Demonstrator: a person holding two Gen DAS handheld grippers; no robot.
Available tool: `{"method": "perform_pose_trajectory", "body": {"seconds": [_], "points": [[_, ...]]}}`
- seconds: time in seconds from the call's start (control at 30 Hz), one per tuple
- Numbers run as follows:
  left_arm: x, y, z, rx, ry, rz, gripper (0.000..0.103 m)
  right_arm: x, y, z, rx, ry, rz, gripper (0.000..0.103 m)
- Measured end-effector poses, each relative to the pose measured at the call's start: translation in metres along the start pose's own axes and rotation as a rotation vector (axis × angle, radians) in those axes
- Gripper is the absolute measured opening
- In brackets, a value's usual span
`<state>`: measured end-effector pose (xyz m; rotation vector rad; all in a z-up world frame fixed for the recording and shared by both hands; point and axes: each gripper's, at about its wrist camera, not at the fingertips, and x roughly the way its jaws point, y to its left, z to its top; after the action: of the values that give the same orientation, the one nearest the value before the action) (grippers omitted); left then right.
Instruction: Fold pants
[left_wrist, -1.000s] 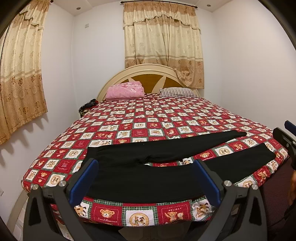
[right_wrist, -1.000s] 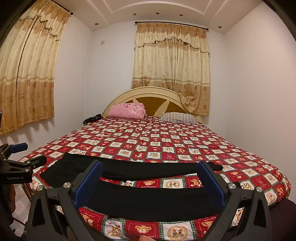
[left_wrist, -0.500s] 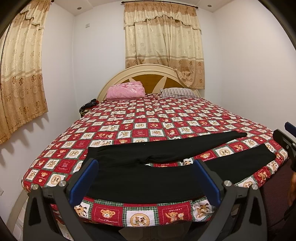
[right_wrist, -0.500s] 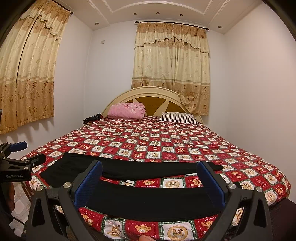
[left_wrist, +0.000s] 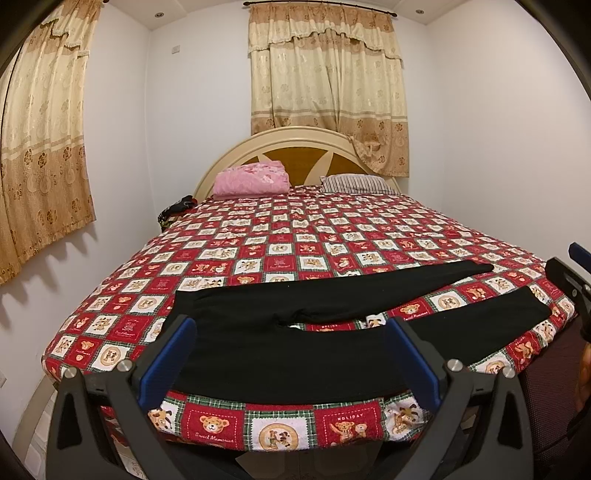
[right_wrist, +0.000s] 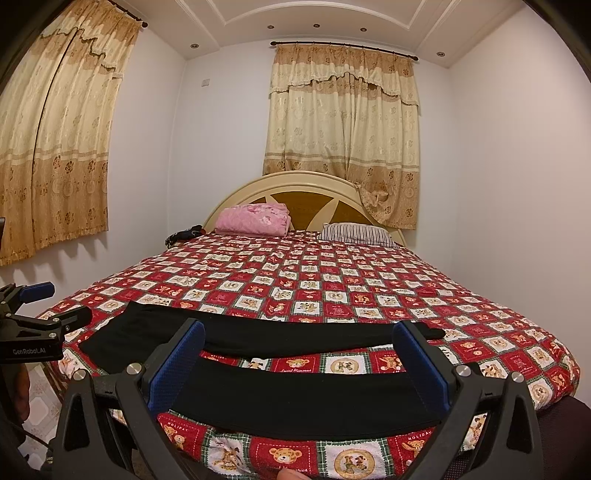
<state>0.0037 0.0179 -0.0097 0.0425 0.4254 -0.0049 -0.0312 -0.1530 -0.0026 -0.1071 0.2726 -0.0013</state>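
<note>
Left wrist view: room with white walls, patterned beige curtains (left_wrist: 328, 96) at the far window and on the left wall. Bed (left_wrist: 122, 321) fills most of the floor, covered by a red-and-white patchwork bedspread with teddy-bear squares. Arched cream headboard (left_wrist: 236, 147) at the far end.

Black pants (left_wrist: 280, 354) lie flat across the near end of the bed, unfolded. Waist end toward the left, legs running off to the right and spread apart in a narrow V, with a strip of bedspread showing between them. Near leg lies along the bed's front edge; far leg angles slightly up the bed.

Pink folded blanket (left_wrist: 253, 179) sits against the headboard on the left; striped pillow (left_wrist: 354, 183) beside it on the right. Small dark bundle (left_wrist: 177, 210) at the far left corner of the bed, too small to tell what it is.

Left gripper (left_wrist: 288, 356) hovers in front of the waist end, blue-padded jaws spread wide, nothing between them, not touching cloth. Right gripper (right_wrist: 295, 363) in the right wrist view hovers over the leg section, jaws likewise spread wide and empty. Each gripper's tip shows at the edge of the other camera's frame.

Fingertip (right_wrist: 290, 474) of a person barely visible at the bottom edge of the right wrist view.
</note>
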Motion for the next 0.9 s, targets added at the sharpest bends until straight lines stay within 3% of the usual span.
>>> {"method": "perform_pose_trajectory", "body": {"seconds": [0.9], "points": [[0.002,0.001,-0.01,-0.007,0.009,0.002,0.103,0.004,0.005,-0.003,-0.017,0.014,-0.002,0.102]]}}
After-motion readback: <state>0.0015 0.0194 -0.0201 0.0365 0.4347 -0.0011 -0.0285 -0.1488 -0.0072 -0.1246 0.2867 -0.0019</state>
